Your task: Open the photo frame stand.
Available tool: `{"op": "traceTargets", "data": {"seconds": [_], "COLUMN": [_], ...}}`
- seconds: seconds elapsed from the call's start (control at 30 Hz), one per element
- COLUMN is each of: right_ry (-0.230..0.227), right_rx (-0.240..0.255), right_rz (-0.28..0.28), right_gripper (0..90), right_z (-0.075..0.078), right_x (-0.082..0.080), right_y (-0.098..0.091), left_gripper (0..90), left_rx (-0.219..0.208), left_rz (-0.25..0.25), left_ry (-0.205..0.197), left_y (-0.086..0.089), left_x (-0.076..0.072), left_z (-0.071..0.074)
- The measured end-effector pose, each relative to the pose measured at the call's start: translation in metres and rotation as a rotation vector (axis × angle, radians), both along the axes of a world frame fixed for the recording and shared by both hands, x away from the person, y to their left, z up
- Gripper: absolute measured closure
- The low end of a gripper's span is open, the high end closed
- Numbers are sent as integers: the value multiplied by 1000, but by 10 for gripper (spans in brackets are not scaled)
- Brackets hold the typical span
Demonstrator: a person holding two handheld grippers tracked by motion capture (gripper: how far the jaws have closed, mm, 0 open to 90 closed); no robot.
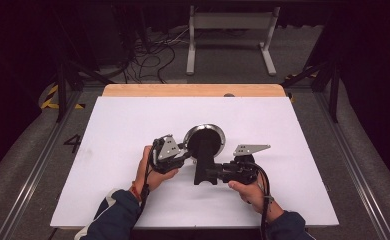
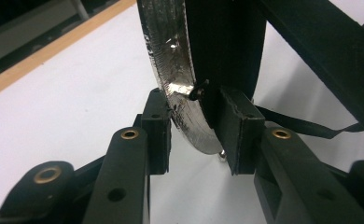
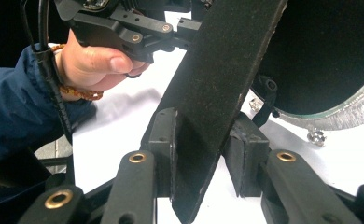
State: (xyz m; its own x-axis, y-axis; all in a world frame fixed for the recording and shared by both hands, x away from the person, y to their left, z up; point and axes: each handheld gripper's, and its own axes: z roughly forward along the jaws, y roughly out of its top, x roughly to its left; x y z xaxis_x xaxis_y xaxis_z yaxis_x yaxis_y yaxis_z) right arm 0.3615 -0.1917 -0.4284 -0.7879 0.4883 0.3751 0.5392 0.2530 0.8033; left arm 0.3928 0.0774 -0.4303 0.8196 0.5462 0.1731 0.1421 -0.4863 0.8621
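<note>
A round disc with a silvery rim point(image 1: 219, 132) and a black face stands tilted on the white board. A flat black bar point(image 1: 204, 167) runs from it toward me. My left gripper point(image 1: 188, 152) comes in from the disc's left. In the left gripper view its pads press either side of the scratched metal rim point(image 2: 171, 60), so the left gripper point(image 2: 196, 135) is shut on it. My right gripper point(image 1: 214, 174) reaches in from the right. It point(image 3: 201, 158) is shut on the rough black bar point(image 3: 217, 93), below the disc's black face point(image 3: 329, 56).
The white board point(image 1: 133, 190) covers a wooden table whose far edge point(image 1: 193, 90) shows behind it. A small metal nut point(image 3: 316, 136) lies under the disc's rim. The other hand point(image 3: 96, 65) and the left gripper point(image 3: 124, 28) are close by. A white frame point(image 1: 230, 22) stands on the floor beyond.
</note>
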Motion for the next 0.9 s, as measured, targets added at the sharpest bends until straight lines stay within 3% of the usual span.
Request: {"op": "traceTargets", "data": {"seconds": [0.2, 0.4, 0.9], "right_ry": [-16, -29, -23], "right_rx": [-16, -24, -90], "right_rz": [-39, -64, -47], "right_gripper": [663, 660, 690], "right_z": [-1, -1, -5], "right_x": [6, 9, 5], "right_y": [-2, -4, -8], "left_gripper": [668, 664, 719], "left_rx": [47, 56, 50], "left_rz": [28, 43, 4], "left_ry": [-50, -72, -44], "left_y": [-6, -11, -9], "left_x": [4, 7, -3], "left_z": [2, 0, -3]}}
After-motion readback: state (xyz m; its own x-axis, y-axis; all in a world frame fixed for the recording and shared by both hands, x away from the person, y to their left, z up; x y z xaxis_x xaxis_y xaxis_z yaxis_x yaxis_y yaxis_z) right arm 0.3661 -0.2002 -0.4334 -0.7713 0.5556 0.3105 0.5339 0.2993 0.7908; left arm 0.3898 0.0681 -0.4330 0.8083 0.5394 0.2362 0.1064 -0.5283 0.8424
